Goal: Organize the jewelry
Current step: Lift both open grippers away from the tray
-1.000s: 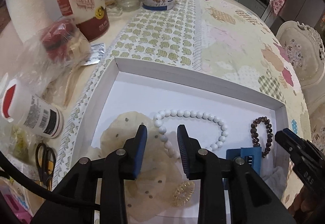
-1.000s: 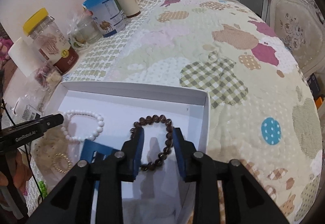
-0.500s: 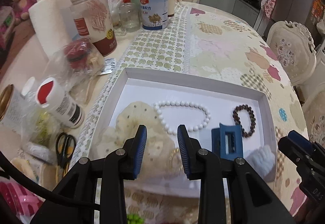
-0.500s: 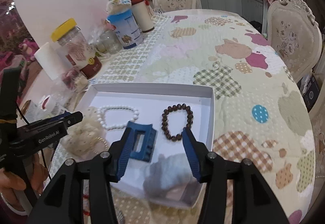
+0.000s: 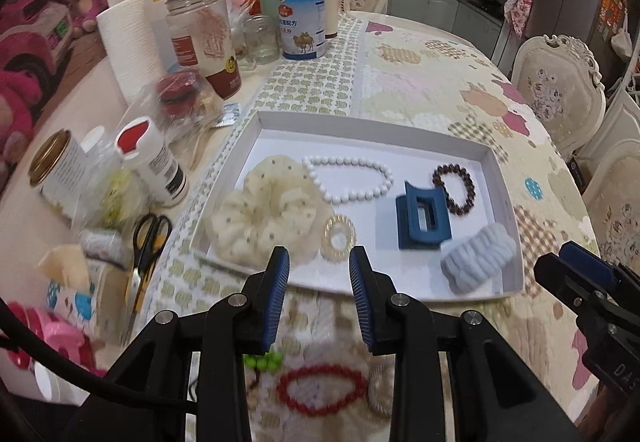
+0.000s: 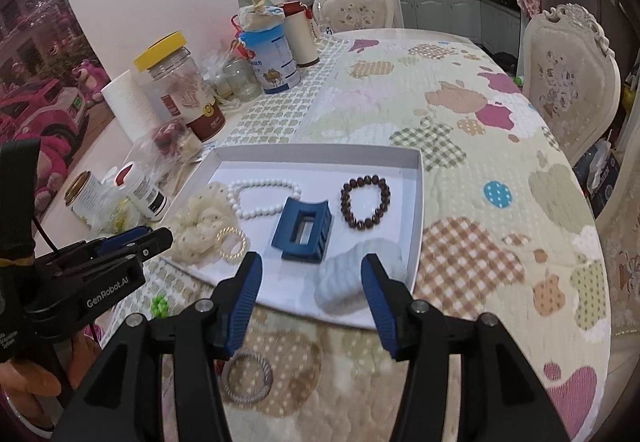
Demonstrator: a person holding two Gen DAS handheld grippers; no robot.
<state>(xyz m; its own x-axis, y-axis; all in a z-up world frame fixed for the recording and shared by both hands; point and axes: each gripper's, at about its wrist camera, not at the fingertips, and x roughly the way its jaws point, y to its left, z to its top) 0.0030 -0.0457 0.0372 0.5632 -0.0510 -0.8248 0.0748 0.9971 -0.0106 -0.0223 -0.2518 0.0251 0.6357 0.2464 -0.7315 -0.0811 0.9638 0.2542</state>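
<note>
Right wrist view, right gripper [image 6: 311,278] jaws released, empty, light-blue scrunchie [image 6: 352,278] in white tray [image 6: 416,209] just beyond them

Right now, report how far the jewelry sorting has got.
Done: the shallow white tray holds a white bead bracelet, dark brown bead bracelet, blue claw clip and more. In hand: nothing; both jaws open. Left: a red bead bracelet and silver mesh ring on the tablecloth.

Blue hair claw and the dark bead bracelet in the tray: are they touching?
Apart. The right wrist view shows a strip of white tray floor between the blue hair claw and the dark bead bracelet.
</note>
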